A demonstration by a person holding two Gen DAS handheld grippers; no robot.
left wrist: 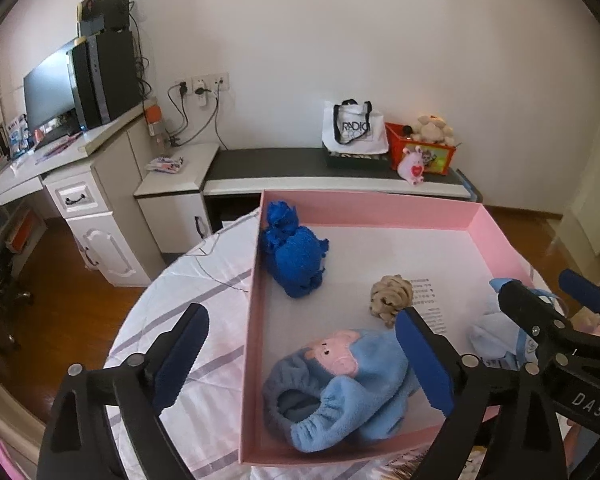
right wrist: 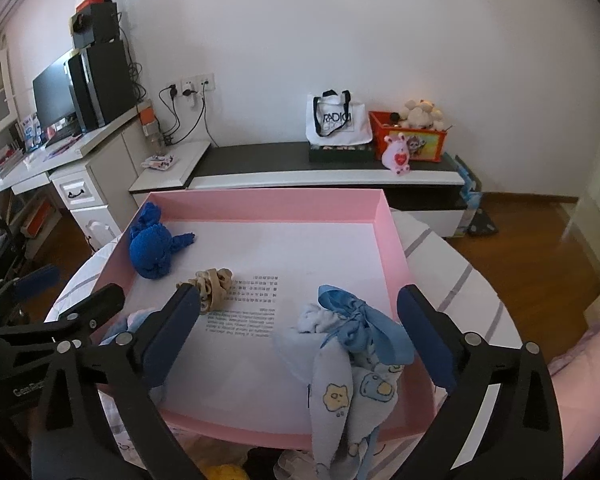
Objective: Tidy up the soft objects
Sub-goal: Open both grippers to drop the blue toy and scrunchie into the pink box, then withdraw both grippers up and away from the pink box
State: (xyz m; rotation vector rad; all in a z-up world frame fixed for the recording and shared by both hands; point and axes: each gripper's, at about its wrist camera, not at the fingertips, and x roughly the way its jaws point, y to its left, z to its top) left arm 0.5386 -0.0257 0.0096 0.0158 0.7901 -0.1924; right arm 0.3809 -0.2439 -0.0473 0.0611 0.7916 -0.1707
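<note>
Soft objects lie gathered in the shallow pink cardboard box (right wrist: 392,236) on the round table with the striped white cloth (right wrist: 468,288); going from left to right, the bright blue knitted plush toy (right wrist: 154,246) sits in the far left corner, the beige satin scrunchie (right wrist: 214,282) lies near the middle by the printed text, the light blue fleece hat with a pink face (left wrist: 340,384) rests in the near left corner, and the pale blue printed cloth bundle tied with a blue ribbon (right wrist: 352,344) droops over the near right rim, partly in and partly out. The left gripper (left wrist: 300,356) hovers above the hat with its jaws spread wide, holding nothing; the right gripper (right wrist: 300,344) stands equally wide around the bundle, its pads apart from the fabric. The step in hand looks like seating that bundle fully inside; to do it well, close on the thick knotted part rather than the loose ribbon, lift clear of the rim, and set it down well apart from the scrunchie; grabbing only a trailing edge would likely let it unfurl.
</note>
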